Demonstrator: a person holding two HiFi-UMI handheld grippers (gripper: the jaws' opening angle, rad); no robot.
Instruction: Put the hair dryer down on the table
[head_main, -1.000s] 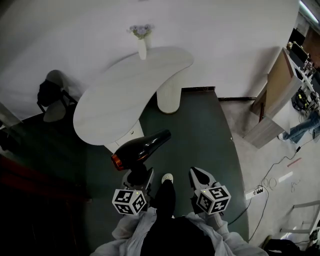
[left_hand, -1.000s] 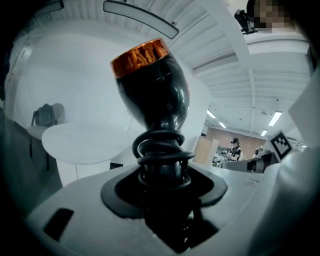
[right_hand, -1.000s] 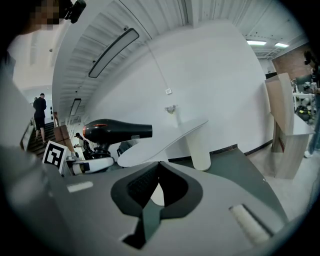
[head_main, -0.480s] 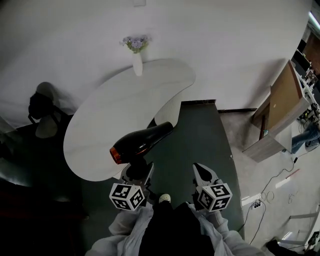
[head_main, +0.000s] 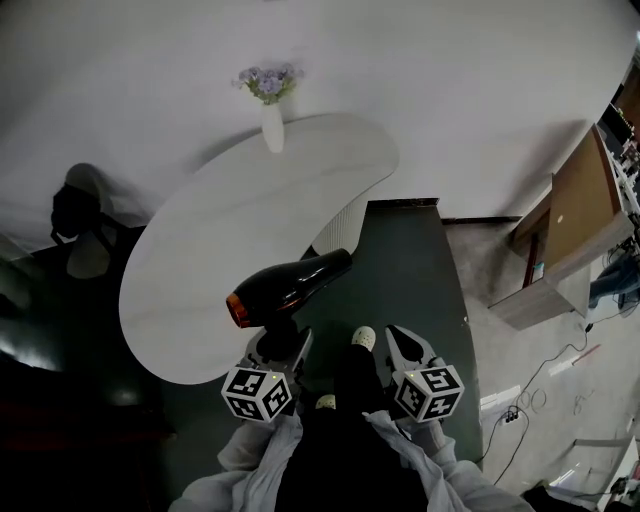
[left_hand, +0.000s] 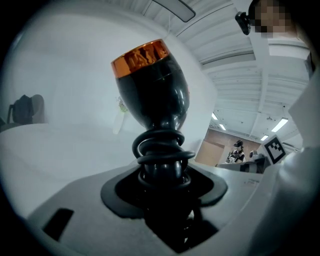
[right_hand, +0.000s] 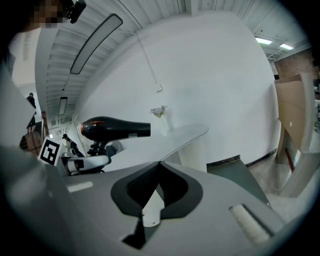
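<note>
Black and glossy, the hair dryer (head_main: 290, 290) sits in the middle of the head view. It is held in the air by the left gripper (head_main: 278, 345), not resting on anything. Its orange-ringed end points left, over the near edge of the pale, curved surface (head_main: 250, 210), and its other end reaches right, toward the ribbed white pedestal (head_main: 335, 225). The right gripper (head_main: 405, 345) hangs just beside it on the right, over the dark green floor (head_main: 410, 270), with nothing in it. A white vase (head_main: 271, 125) of small flowers stands at the far edge of the surface. A dark chair (head_main: 78, 225) is on the left and a wooden cabinet (head_main: 570, 225) is well off to the right. One pale shoe toe (head_main: 363, 338) shows between the two grippers.

In the left gripper view, the fingers are clamped on the dryer's handle, which rises straight out from between them. A black cord (left_hand: 160, 150) is coiled in loops round the handle just above the grip. The body swells upward from there to the orange ring (left_hand: 140, 55) at the top. The white surface lies behind and below it.

In the right gripper view, the fingers are together, their tips (right_hand: 159, 164) meeting with nothing between them. At the left of this view the dryer lies level in the air above the left gripper. The surface stretches away ahead, toward the vase by the white wall (right_hand: 210, 75).
</note>
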